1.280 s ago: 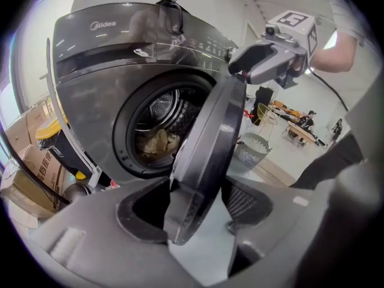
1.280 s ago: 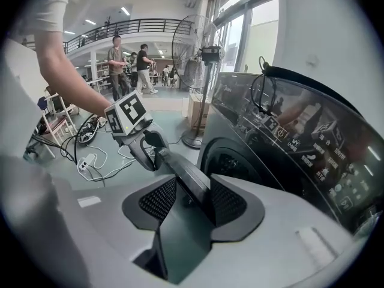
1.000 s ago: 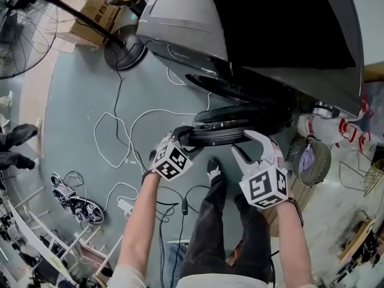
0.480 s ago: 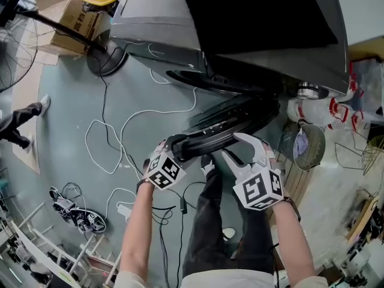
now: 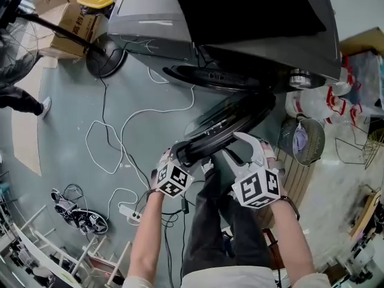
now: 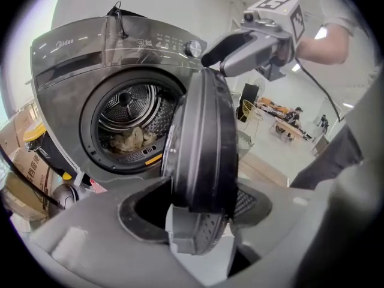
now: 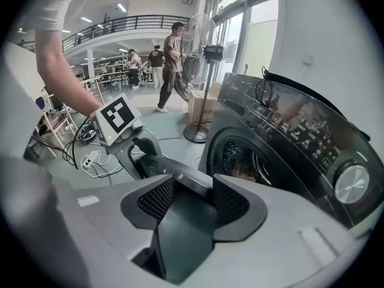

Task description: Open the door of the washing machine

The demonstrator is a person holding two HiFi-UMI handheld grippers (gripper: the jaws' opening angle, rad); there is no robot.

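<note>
Head view, arms: you reach both forearms up from the bottom edge. Your left gripper and right gripper sit side by side at frame centre, both angled downward.
Door: the round washing machine door stands swung out from the washing machine. It is edge-on across the middle of the frame, between the machine's front and your grippers.
Left jaws: spread wide and just been closing. The door's thick rim fills the gap, and both pads bear on it.
Right jaws: fairly wide and just been opening a little. The door's edge lies between the mesh pads, which touch it on both sides.
Drum opening: centre left in your left gripper view, with pale laundry inside.
</note>
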